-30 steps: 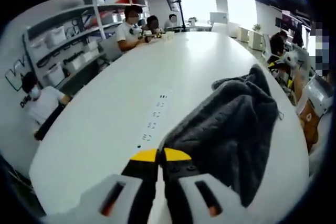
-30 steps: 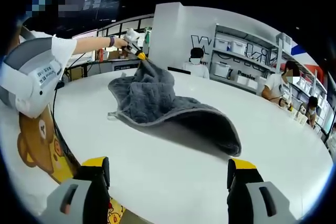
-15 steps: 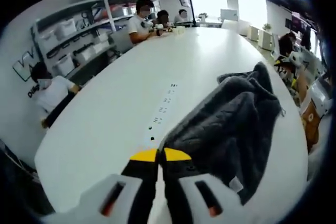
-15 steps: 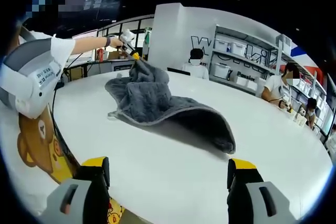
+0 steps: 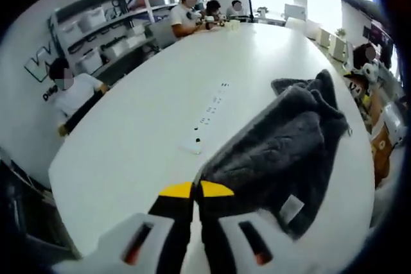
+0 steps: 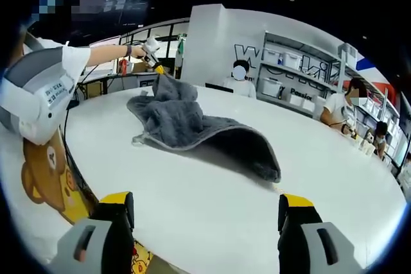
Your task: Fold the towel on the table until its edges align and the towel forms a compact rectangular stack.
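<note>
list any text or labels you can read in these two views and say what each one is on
"W", a large partial letter on the white wall beside the shelves; the rest is cut off.
"Pa...", the start of a word on a storage bin on the shelves; the rest is too blurred.
White tag on the grey towel: too blurred.
Print on the white sleeve: too small.

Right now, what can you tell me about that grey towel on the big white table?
The towel is dark grey and plush, with a stitched hem and a small pale label near one edge. It lies rumpled and partly doubled over on the white table, not yet a neat stack. The left gripper is shut on one corner, lifting it; the rest drapes onto the tabletop.
</note>
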Demonstrator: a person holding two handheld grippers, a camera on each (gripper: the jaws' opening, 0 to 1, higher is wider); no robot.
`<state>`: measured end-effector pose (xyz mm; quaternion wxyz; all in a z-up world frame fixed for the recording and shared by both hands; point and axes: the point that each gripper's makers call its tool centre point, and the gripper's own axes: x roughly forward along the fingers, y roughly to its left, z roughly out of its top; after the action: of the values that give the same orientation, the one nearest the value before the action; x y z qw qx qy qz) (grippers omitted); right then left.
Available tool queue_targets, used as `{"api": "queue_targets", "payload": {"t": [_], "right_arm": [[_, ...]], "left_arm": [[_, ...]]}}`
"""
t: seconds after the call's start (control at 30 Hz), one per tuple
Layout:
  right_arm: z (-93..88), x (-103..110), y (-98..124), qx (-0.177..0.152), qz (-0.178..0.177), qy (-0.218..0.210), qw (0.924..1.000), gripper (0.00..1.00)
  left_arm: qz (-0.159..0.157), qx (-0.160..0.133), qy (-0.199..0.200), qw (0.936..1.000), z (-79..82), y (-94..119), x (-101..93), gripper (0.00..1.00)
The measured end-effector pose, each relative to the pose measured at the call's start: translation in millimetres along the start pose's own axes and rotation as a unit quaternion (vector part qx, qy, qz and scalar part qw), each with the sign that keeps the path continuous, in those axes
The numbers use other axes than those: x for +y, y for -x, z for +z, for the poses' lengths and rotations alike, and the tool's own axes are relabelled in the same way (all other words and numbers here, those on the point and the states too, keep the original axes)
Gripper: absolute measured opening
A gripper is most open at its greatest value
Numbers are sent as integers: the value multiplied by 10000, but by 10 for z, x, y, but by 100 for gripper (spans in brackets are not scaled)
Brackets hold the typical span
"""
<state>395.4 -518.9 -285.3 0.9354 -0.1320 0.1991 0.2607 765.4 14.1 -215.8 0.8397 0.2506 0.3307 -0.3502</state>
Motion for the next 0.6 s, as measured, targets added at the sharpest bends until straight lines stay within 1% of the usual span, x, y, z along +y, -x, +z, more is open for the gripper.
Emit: {"api": "queue_targets", "payload": {"t": [0.07,0.13,0.27,0.3,0.4,0.6], "right_arm": [[1,4,0,3,-2,6,10000,97],[3,6,0,1,-2,4,10000,97],[3,12,-6,5,-4,3,10000,97],[3,14,-7,7,-4,1,10000,97],[2,16,-13,19,-4,5,10000,97],[12,8,-16,27,-16,13,10000,97]], "left_arm": [[55,115,53,9999,-84,27,28,4],[135,229,104,9996,-166,55,100,4],[282,357,257,9986,-303,97,208,4],[320,458,280,9980,-365,101,239,4],[386,661,330,9965,-489,94,267,4],[451,864,449,9942,-640,93,309,4]]}}
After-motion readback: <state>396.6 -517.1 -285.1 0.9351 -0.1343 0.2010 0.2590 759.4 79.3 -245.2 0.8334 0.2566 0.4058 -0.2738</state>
